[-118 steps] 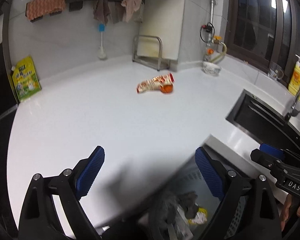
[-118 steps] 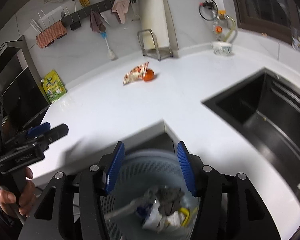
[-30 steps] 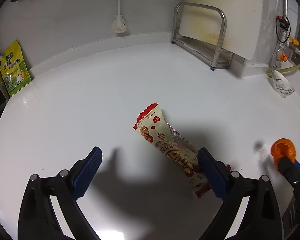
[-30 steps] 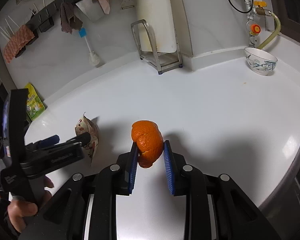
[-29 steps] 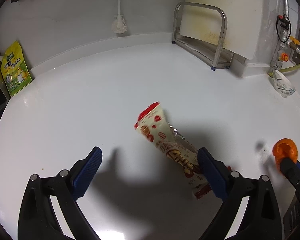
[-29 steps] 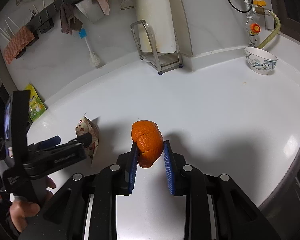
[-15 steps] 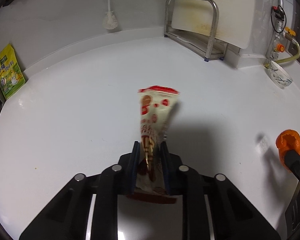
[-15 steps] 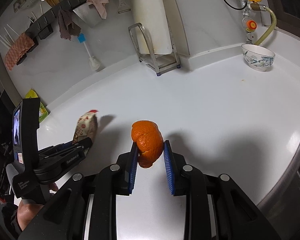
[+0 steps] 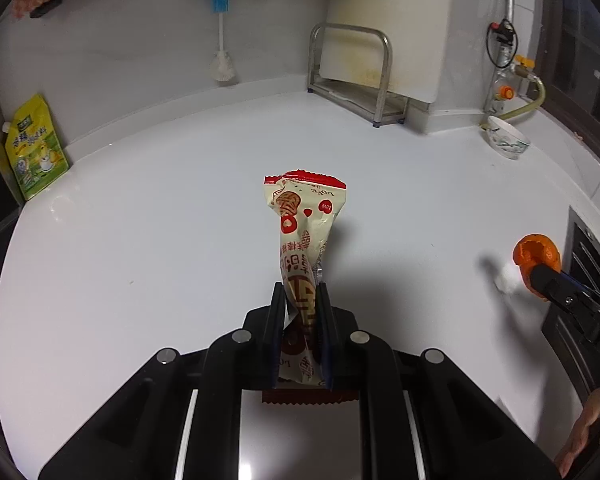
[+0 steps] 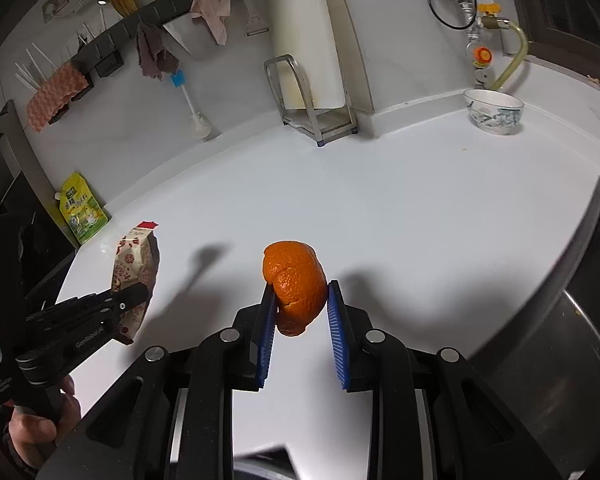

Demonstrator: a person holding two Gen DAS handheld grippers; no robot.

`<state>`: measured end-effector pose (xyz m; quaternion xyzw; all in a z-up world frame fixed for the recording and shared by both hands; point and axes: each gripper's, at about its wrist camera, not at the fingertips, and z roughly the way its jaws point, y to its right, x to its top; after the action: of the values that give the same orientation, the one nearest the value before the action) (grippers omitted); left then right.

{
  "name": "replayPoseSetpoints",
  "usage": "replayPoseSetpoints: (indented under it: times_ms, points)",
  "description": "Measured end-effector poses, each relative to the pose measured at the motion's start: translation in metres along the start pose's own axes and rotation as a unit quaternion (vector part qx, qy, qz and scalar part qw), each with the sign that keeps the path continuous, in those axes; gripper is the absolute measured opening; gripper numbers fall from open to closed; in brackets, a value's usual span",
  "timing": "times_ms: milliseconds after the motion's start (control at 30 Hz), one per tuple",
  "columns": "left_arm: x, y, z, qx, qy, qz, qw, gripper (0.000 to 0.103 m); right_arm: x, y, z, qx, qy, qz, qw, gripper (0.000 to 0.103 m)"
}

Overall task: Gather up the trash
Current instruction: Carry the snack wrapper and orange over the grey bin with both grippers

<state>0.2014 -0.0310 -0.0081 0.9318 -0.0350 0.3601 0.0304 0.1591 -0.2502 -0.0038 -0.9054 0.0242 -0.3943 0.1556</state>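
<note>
A cream and red snack wrapper (image 9: 304,216) stands upright above the white counter (image 9: 140,240), its lower part pinched in my left gripper (image 9: 300,292), which is shut on it. The right wrist view shows the same wrapper (image 10: 134,264) at the left, held in the left gripper (image 10: 136,292). My right gripper (image 10: 300,292) is shut on an orange peel (image 10: 294,280) held clear of the counter. In the left wrist view the peel (image 9: 534,254) and the right gripper (image 9: 540,274) are at the right edge.
A patterned bowl (image 10: 494,112) sits at the back right by a gas valve. A metal rack with a cutting board (image 9: 352,76) stands against the wall. A yellow-green pouch (image 9: 34,152) leans at the far left. The dark sink (image 10: 580,320) lies to the right.
The left gripper closed on the wrapper that lay on the counter and lifted it upright. Both grippers drew back from the wall; the right one kept hold of the peel.
</note>
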Motion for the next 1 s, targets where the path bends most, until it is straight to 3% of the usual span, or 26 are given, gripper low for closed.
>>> replayPoseSetpoints:
  times_ms: [300, 600, 1000]
  points:
    - [-0.053, -0.010, -0.071, -0.004, 0.019, 0.007, 0.9998, 0.016, -0.078, -0.014, -0.070, 0.000, 0.013, 0.064, 0.998, 0.024]
    - [-0.113, -0.001, -0.121, 0.000, 0.036, 0.045, 0.9983, 0.016, -0.142, -0.037, -0.135, -0.032, 0.023, 0.047, 0.998, 0.024]
    - [-0.171, 0.025, -0.142, -0.038, 0.019, 0.071, 0.9966, 0.016, -0.210, -0.040, -0.158, -0.043, -0.011, 0.049, 0.998, 0.024]
